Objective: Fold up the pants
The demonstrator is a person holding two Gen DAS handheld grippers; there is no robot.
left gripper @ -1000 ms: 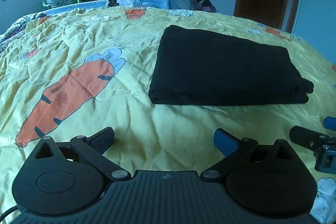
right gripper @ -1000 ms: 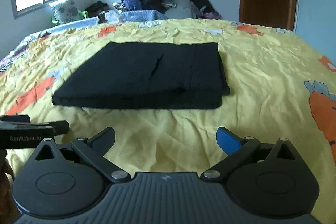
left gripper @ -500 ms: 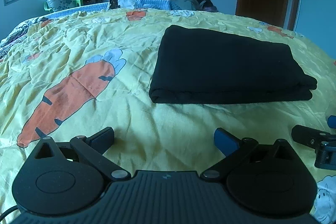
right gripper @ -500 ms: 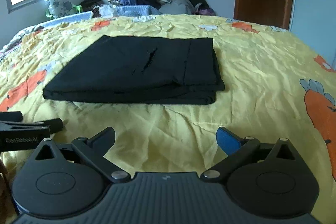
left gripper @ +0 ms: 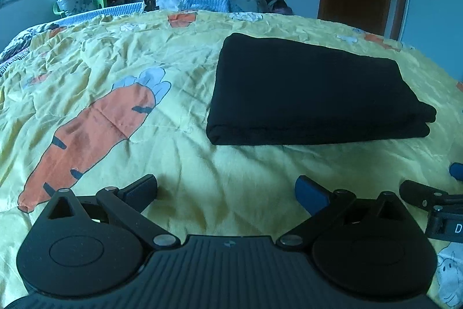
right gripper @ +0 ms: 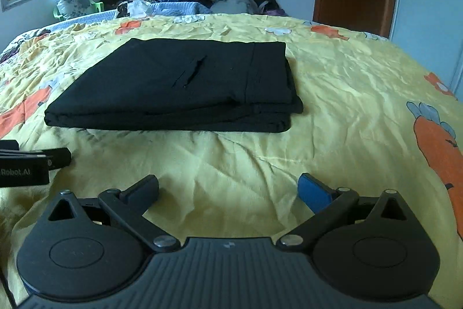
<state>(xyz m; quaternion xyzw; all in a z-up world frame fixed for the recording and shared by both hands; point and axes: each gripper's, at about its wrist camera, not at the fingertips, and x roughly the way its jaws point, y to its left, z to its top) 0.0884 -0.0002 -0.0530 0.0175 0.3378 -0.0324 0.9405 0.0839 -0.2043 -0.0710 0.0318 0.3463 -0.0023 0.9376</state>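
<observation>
left gripper [left gripper: 226, 188] jaws apart, empty, short of stack | black folded cloth pants [left gripper: 312, 89] squared, flat on yellow carrot-print bedspread [left gripper: 179, 164] | likely soft, light, limp; pinch layered near edge | right gripper [right gripper: 228, 188] jaws apart, empty, clear of pants
</observation>
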